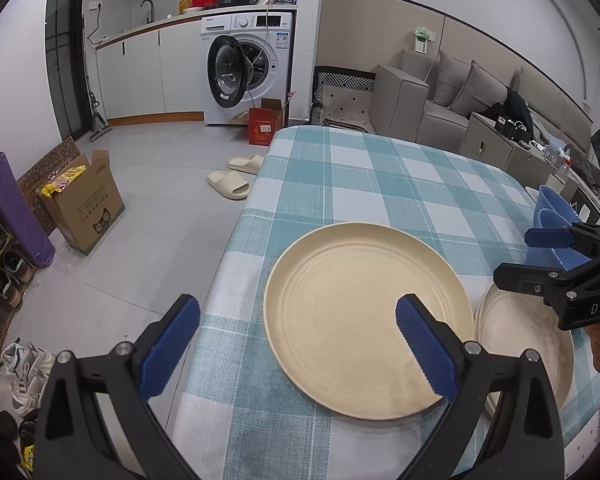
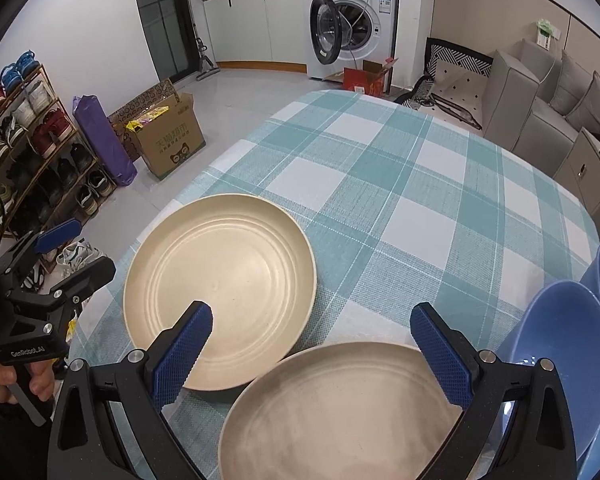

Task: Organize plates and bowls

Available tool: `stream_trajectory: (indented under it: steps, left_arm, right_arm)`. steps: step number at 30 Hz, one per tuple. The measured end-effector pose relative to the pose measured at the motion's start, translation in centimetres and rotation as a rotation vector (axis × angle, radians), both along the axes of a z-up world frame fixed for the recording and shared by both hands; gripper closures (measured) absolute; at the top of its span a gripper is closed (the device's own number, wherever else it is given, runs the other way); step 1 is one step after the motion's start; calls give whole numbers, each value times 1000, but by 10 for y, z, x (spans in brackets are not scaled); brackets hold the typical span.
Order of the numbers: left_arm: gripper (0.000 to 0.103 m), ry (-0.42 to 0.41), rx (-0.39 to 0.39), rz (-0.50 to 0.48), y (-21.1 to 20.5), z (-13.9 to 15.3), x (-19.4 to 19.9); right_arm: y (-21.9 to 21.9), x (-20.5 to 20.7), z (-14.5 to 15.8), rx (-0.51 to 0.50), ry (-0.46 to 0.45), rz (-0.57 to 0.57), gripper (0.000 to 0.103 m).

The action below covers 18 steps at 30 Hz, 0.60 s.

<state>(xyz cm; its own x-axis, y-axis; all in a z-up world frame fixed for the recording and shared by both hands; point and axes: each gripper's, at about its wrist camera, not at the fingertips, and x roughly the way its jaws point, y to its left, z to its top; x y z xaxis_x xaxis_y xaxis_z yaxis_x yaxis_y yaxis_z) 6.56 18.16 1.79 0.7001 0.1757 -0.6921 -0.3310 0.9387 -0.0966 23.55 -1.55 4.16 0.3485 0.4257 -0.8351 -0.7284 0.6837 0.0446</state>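
Observation:
Two cream plates lie side by side on the checked tablecloth. The left plate (image 1: 364,316) (image 2: 224,284) is near the table's left edge, and its rim slightly overlaps the right plate (image 1: 528,344) (image 2: 340,412). Two blue bowls (image 1: 552,236) (image 2: 560,364) stand tilted to the right of the plates. My left gripper (image 1: 298,344) is open and empty, hovering over the left plate's near left rim. My right gripper (image 2: 312,354) is open and empty above the right plate; it also shows in the left wrist view (image 1: 540,256).
The table (image 2: 420,184) has a teal and white checked cloth. Its left edge drops to a grey floor with a cardboard box (image 2: 168,140), a shoe rack (image 2: 28,152) and slippers (image 1: 228,184). A washing machine (image 1: 248,68) and sofa (image 1: 460,96) stand behind.

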Motion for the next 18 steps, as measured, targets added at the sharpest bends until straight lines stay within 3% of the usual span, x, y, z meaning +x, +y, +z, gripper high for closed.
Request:
stream_trajectory:
  steps: [18]
  left_arm:
    - [4,62,-30,17,8,-23,10]
  right_arm:
    - [26,16,-38,-56,70,-1,2]
